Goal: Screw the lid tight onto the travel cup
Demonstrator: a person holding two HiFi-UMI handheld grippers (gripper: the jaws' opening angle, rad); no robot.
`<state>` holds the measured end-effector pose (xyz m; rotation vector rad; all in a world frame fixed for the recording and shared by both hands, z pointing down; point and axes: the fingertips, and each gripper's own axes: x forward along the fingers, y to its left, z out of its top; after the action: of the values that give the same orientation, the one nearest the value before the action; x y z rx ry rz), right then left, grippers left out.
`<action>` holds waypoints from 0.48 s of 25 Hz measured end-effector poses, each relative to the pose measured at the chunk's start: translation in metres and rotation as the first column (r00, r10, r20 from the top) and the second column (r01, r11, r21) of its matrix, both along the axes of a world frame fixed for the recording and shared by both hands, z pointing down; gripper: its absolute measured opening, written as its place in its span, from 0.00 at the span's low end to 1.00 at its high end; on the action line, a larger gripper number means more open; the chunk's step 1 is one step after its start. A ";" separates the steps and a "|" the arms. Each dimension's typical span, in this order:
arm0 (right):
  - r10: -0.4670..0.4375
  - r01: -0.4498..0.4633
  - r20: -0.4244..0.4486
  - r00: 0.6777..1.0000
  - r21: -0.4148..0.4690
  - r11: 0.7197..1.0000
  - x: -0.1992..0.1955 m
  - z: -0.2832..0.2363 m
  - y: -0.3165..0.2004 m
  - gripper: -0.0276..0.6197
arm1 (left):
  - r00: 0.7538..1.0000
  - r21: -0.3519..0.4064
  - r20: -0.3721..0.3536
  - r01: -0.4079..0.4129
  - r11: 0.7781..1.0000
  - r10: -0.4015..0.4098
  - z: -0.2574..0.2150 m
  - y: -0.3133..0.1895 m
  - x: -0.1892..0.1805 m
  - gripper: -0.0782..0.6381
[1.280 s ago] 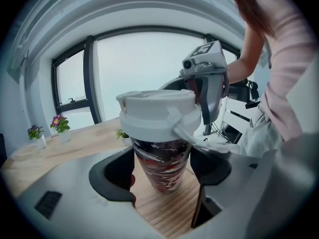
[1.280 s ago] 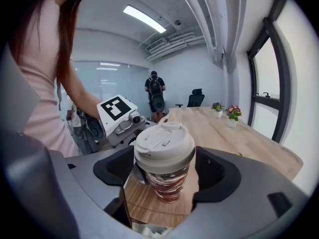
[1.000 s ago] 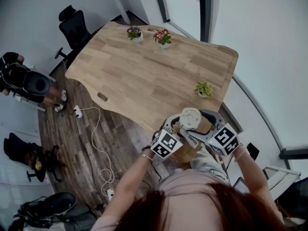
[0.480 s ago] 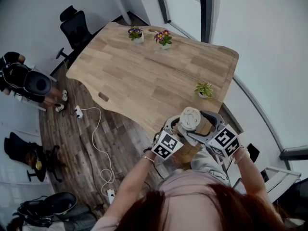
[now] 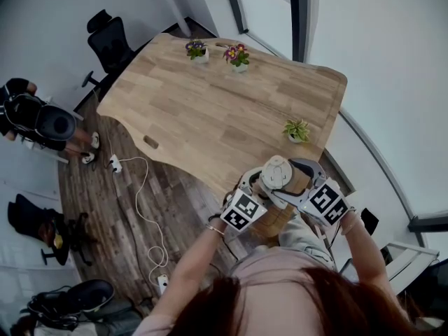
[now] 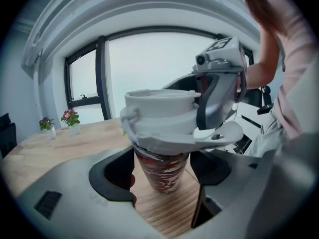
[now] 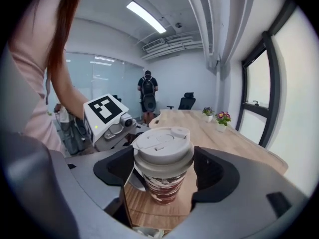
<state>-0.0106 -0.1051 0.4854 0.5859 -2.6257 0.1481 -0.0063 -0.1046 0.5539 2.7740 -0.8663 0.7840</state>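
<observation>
- Pinching the travel cup (image 7: 162, 187) low down with the left gripper (image 6: 163, 180) jaws, to stop it spinning.
- Squeezing the lid (image 7: 162, 142) with the right gripper (image 7: 163, 171) jaws, for twisting tight.
- Set upright at the table (image 5: 210, 110) near edge.

- The travel cup (image 6: 160, 176) is between the two black jaws of the left gripper (image 6: 162, 166), which press on its sides.
- A white lid (image 6: 159, 116) sits on top of the cup.
- The right gripper (image 6: 199, 98) reaches in from the cup's right, with one jaw against the lid's side.
- A wooden table (image 6: 60, 143) shows under the cup.
- Two small flower pots (image 6: 72, 121) stand far to the cup's left.
- A person's arm (image 6: 264, 59) shows up and to the cup's right.
</observation>
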 end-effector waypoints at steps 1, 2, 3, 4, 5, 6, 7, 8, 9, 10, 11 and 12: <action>0.051 -0.051 0.013 0.999 0.008 0.999 0.001 0.000 -0.001 0.60 | 1.000 0.002 -0.002 0.016 1.000 -0.016 0.000 0.000 0.001 0.60; 0.100 -0.101 0.025 0.995 0.015 0.995 0.002 0.000 -0.001 0.60 | 1.000 0.004 -0.003 0.029 1.000 -0.029 0.000 -0.001 0.001 0.60; 0.143 -0.144 0.036 0.989 0.021 0.989 0.003 0.000 -0.001 0.60 | 0.999 0.006 -0.004 0.039 0.999 -0.038 0.000 -0.001 0.001 0.60; 0.175 -0.176 0.047 0.983 0.024 0.984 0.003 0.000 -0.001 0.60 | 0.999 0.008 -0.005 0.043 0.999 -0.043 0.000 -0.001 0.002 0.60; 0.194 -0.196 0.059 0.979 0.020 0.981 0.004 0.001 -0.001 0.60 | 0.999 0.009 -0.005 0.042 0.999 -0.042 0.001 -0.001 0.002 0.59; 0.199 -0.200 0.071 0.978 0.007 0.980 0.003 0.001 0.000 0.60 | 0.999 0.009 -0.004 0.035 0.999 -0.035 0.001 -0.001 0.002 0.60; 0.190 -0.190 0.081 0.978 -0.011 0.982 0.003 0.000 0.001 0.60 | 1.000 0.006 -0.002 0.025 1.000 -0.025 0.002 -0.001 0.002 0.60; 0.173 -0.172 0.088 0.981 -0.027 0.985 0.002 -0.002 0.001 0.60 | 1.000 0.003 0.001 0.012 1.000 -0.012 0.002 -0.001 0.001 0.59; 0.151 -0.148 0.088 0.985 -0.036 0.988 0.002 -0.003 0.001 0.60 | 1.000 -0.002 0.003 -0.005 1.000 0.005 0.002 0.000 0.001 0.59; 0.123 -0.121 0.081 0.989 -0.037 0.992 0.002 -0.004 -0.001 0.60 | 1.000 -0.008 0.005 -0.025 1.000 0.025 0.002 0.000 0.001 0.59; 0.092 -0.090 0.067 0.993 -0.035 0.995 0.003 -0.004 -0.002 0.60 | 0.999 -0.014 0.009 -0.046 0.999 0.046 0.002 0.000 0.001 0.59; 0.060 -0.058 0.052 0.997 -0.036 0.998 0.003 -0.004 -0.003 0.60 | 0.998 -0.019 0.013 -0.068 0.998 0.068 0.002 0.001 0.002 0.59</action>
<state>-0.0074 -0.1082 0.4814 0.6561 -2.6528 0.2295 -0.0047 -0.1039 0.5562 2.7987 -0.7666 0.8188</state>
